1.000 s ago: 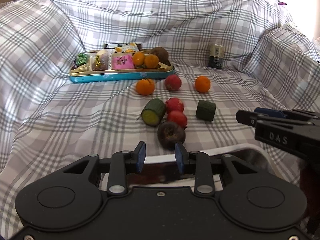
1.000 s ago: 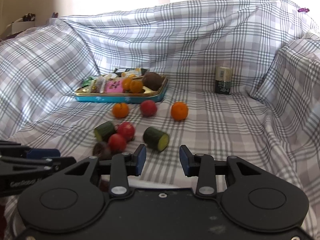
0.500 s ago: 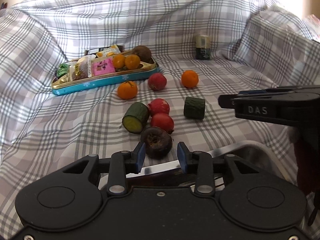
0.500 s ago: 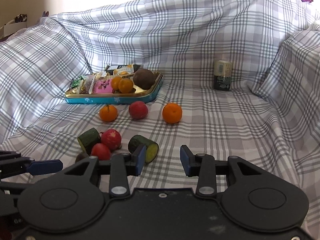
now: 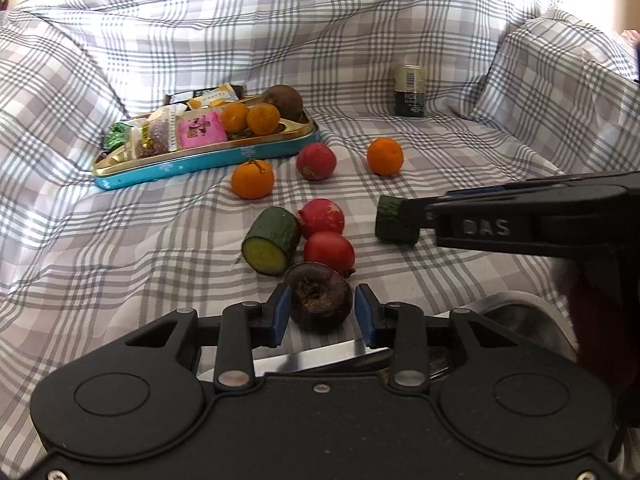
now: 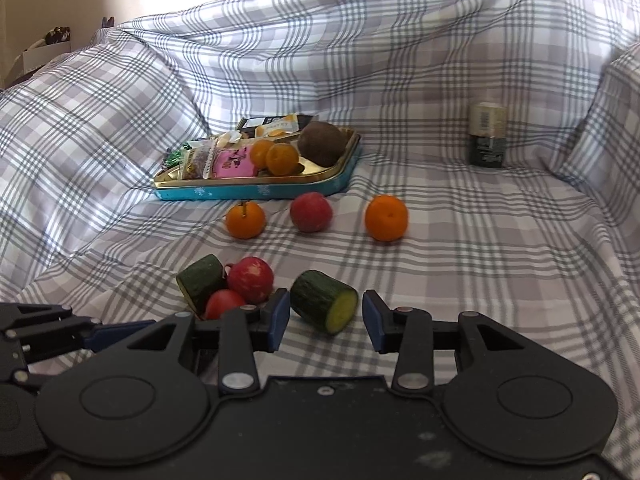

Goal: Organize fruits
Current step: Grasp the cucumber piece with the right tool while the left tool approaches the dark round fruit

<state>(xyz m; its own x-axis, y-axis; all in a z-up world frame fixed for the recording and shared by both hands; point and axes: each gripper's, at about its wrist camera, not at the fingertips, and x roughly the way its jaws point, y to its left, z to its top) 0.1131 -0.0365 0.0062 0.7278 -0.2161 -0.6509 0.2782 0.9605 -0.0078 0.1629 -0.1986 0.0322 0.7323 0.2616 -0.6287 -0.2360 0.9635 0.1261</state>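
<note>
left wrist view, left to right. upper left of frame: teal tray point(image 5: 208, 166) on the checked sheet point(image 5: 120, 248), holding wrapped snacks, two small oranges and a brown round fruit. in front of it, mid frame, a loose orange point(image 5: 253, 179), a red fruit point(image 5: 316, 161), and a second orange point(image 5: 385, 156) further right. below these a cluster: cucumber piece point(image 5: 272, 246), cut face toward the camera, touching two red fruits point(image 5: 322, 218). nearest, lower centre: dark round fruit point(image 5: 319, 296), lying directly ahead of the left gripper point(image 5: 319, 312) and between its blue pads. jaws spread, a sliver of gap each side, no pressing seen. the fruit has no long axis, so any approach angle should do. a metal rim point(image 5: 516, 320) shows low right beside this gripper, likely a bowl.

right of frame: the right gripper point(image 5: 416, 218) comes in from the edge, its tip at the second cucumber piece point(image 5: 394, 220).

right wrist view, left to right: left gripper's fingers low left; then the second cucumber piece point(image 6: 324, 306) dead ahead of the right gripper point(image 6: 325, 322), between the pads, not touched. jaws opening. the cucumber's long axis runs diagonally, from upper left to cut end at lower right, so the pads would bear partly on the rind and partly on the cut end. judgement: each hand has its own nearest target; the right may need a slight wrist turn before pinching.
</note>
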